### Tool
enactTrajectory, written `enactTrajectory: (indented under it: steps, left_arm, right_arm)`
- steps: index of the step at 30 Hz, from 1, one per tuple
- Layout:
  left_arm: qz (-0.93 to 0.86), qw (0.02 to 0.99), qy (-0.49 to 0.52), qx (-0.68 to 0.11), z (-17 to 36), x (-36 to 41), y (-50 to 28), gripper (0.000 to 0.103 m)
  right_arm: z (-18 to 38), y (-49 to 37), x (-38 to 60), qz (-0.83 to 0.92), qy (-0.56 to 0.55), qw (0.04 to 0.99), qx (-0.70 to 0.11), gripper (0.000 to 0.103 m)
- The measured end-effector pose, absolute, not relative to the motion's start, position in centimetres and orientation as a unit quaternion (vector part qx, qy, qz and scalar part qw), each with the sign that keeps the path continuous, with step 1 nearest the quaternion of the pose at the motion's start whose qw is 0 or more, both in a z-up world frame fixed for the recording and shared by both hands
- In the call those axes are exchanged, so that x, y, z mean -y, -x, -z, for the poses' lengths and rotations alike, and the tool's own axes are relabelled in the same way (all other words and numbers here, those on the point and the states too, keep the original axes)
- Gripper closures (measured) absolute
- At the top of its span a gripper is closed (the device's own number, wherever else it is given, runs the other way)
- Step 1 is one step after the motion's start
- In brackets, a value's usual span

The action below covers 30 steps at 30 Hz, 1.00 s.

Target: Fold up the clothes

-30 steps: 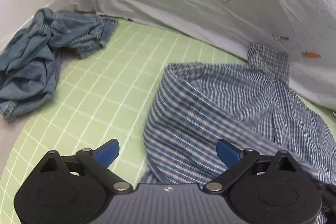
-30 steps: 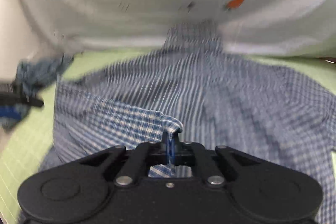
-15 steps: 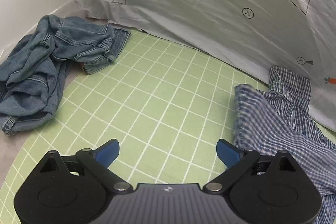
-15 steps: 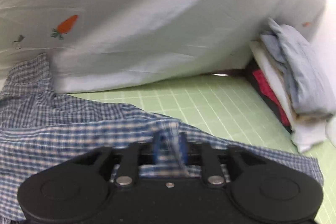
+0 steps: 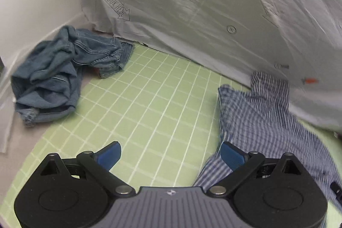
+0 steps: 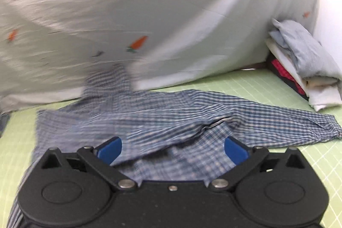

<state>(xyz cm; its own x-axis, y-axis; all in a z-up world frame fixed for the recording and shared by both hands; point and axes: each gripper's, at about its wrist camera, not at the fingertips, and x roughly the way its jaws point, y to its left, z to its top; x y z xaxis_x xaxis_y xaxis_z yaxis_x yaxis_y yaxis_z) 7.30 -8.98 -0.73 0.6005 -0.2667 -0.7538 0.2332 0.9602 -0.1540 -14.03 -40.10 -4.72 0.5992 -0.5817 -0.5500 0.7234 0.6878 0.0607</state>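
Observation:
A blue-and-white checked shirt (image 6: 171, 119) lies spread on the green grid mat (image 6: 288, 86), one sleeve stretched to the right. My right gripper (image 6: 173, 150) hovers just above its near part; its jaws are opening, wide apart, and the cloth lies below them, pressed by neither blue pad. In the left wrist view the same shirt (image 5: 263, 116) lies at the right. My left gripper (image 5: 170, 155) stands open over the bare mat (image 5: 149, 99), its right pad at the shirt's left edge.
Crumpled blue jeans (image 5: 62, 71) lie at the mat's far left. A white sheet with carrot prints (image 5: 203, 14) hangs along the back. A stack of folded clothes (image 6: 299, 65) sits at the far right.
My right gripper let go of the shirt's edge and its jaws swung wide apart. The shirt now lies flatter, with a sleeve out to the right. My left gripper stayed open and moved left off the shirt.

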Motion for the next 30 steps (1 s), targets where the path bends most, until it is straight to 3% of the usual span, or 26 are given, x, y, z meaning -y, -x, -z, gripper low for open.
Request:
enactTrajectory:
  steps: [9,22,28,30]
  left_arm:
    - [0.172,0.879,-0.007,-0.446,1.3,3.9,-4.5,0.004]
    - [0.239,0.843,-0.057,-0.478,4.3,-3.8,-5.9,0.004]
    - [0.27,0.829,-0.08,-0.484,5.8,-6.2,-5.9,0.004]
    - [0.276,0.825,-0.086,-0.486,6.0,-7.1,-5.8,0.004]
  right_arm:
    - [4.6,15.8,31.8,0.356,-0.148,0.882,-0.27,0.0]
    - [6.4,11.1,17.5,0.373,-0.173,0.853,-0.322,0.001]
    - [9.0,8.4,12.1,0.339,-0.187,0.851,-0.355,0.019]
    - [9.7,7.7,10.6,0.318,-0.189,0.854,-0.366,0.03]
